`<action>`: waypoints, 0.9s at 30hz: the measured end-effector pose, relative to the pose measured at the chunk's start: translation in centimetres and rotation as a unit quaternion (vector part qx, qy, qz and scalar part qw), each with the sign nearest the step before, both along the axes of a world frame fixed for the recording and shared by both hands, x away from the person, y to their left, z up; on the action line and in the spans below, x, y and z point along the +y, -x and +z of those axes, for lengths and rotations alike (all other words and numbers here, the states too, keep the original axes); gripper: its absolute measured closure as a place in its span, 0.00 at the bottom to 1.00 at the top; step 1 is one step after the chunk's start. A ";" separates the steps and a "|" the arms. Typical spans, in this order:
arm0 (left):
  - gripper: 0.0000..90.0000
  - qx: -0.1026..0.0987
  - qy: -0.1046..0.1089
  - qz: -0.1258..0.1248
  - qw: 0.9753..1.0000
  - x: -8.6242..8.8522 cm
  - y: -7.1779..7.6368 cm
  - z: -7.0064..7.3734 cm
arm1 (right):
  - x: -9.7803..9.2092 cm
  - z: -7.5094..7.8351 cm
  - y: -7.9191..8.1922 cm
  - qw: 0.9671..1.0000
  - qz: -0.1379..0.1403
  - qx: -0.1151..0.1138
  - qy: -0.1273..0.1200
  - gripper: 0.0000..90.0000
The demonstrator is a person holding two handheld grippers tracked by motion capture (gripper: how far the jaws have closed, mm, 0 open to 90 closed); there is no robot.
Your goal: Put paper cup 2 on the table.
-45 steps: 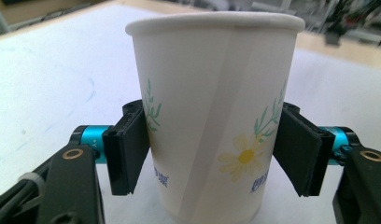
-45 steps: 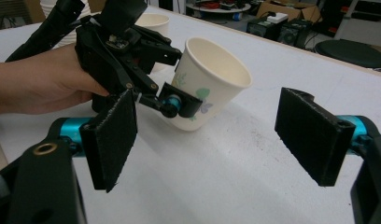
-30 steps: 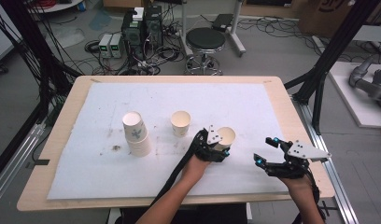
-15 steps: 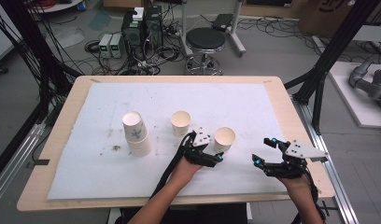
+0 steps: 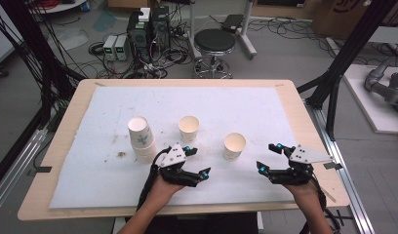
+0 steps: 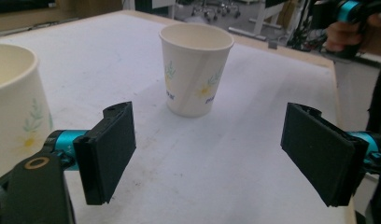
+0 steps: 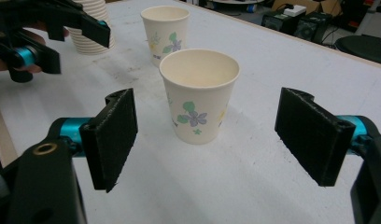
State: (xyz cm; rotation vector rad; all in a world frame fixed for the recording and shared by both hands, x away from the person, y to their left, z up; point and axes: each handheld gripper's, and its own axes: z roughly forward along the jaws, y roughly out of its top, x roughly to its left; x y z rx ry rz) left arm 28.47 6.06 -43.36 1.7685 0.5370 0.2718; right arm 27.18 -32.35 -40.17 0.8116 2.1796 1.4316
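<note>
Three paper-cup items stand on the white mat: a stack of cups at the left, a single cup in the middle, and another single cup to the right. My left gripper is open and empty, a short way left of the right-hand cup, with the middle cup beside its left jaw. My right gripper is open too, just right of that same cup, which stands upright ahead of its jaws. Neither gripper touches a cup.
The mat covers a wooden table whose front edge lies under both hands. Behind the near cup, the right gripper view shows the middle cup, the stack and the other gripper. A stool and cables lie beyond the table.
My left gripper let go of the right-hand cup, opened, and drew back left and toward the person. That cup now stands alone. The right gripper has barely moved.
</note>
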 end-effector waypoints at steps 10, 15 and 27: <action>0.20 -0.023 0.031 0.001 0.999 3.7 2.1 1.0 | 0.9 0.3 -0.4 1.000 0.000 0.002 0.005 0.24; 0.20 -0.034 0.043 0.012 0.998 5.9 3.3 1.4 | 1.4 0.3 -0.4 1.000 0.001 0.003 0.007 0.24; 0.21 -0.044 0.064 0.061 0.995 12.1 5.6 1.5 | 1.3 0.2 -0.2 1.000 -0.004 -0.003 0.008 0.24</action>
